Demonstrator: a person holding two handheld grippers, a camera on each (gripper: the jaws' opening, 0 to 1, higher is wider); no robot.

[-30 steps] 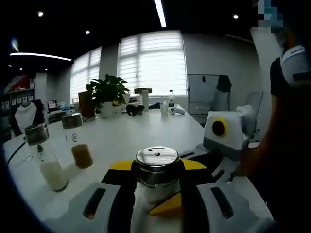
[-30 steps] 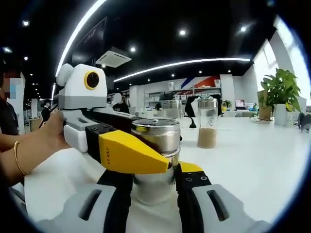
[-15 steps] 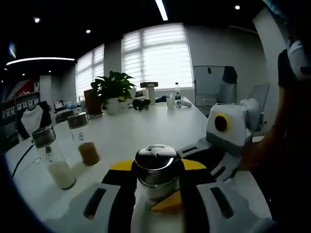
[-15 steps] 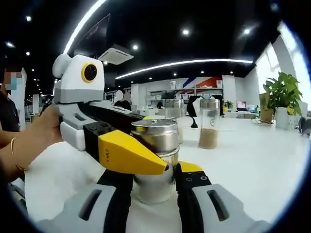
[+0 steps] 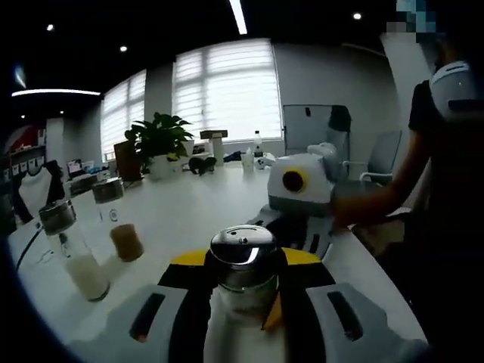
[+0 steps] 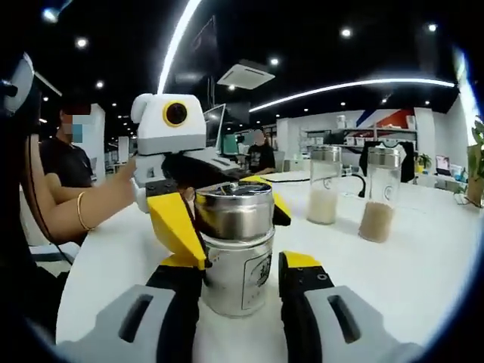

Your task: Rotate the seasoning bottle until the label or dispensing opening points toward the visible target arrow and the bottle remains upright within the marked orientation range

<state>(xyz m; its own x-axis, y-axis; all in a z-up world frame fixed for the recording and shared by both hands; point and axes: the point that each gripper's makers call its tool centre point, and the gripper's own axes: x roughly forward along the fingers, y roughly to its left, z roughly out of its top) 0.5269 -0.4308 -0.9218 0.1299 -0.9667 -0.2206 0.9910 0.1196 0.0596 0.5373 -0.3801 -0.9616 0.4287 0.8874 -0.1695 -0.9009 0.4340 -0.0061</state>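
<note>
Where the left gripper (image 5: 243, 291) reaches forward in its own view, its yellow-tipped jaws stand on either side of the bottle (image 5: 243, 272), closed against the body just under the steel cap. In the right gripper view this same gripper (image 6: 227, 219) comes in from the left, its yellow tips flanking the cap and seemingly pressed to it, though the far tip is partly hidden. The right gripper (image 6: 240, 281) has its jaws either side of the lower body, with the left jaw up against the glass and a narrow gap at the right one, so a firm hold cannot be told from here. In the left gripper view it (image 5: 278, 249) enters from the right, a hand (image 5: 355, 208) behind it.

The bottle stands upright on the white table (image 6: 423, 280), a pale printed label (image 6: 255, 274) facing the right gripper's camera.

In the left gripper view, two more shakers stand to the left: one with white powder (image 5: 74, 253) nearer, one with brown powder (image 5: 119, 223) just beyond it. In the right gripper view the same pair stands to the right, well apart from the bottle.

Far across the table a plant (image 5: 155, 140) stands before bright windows. A person with a bracelet (image 6: 82, 219) sits at the left in the right gripper view.
</note>
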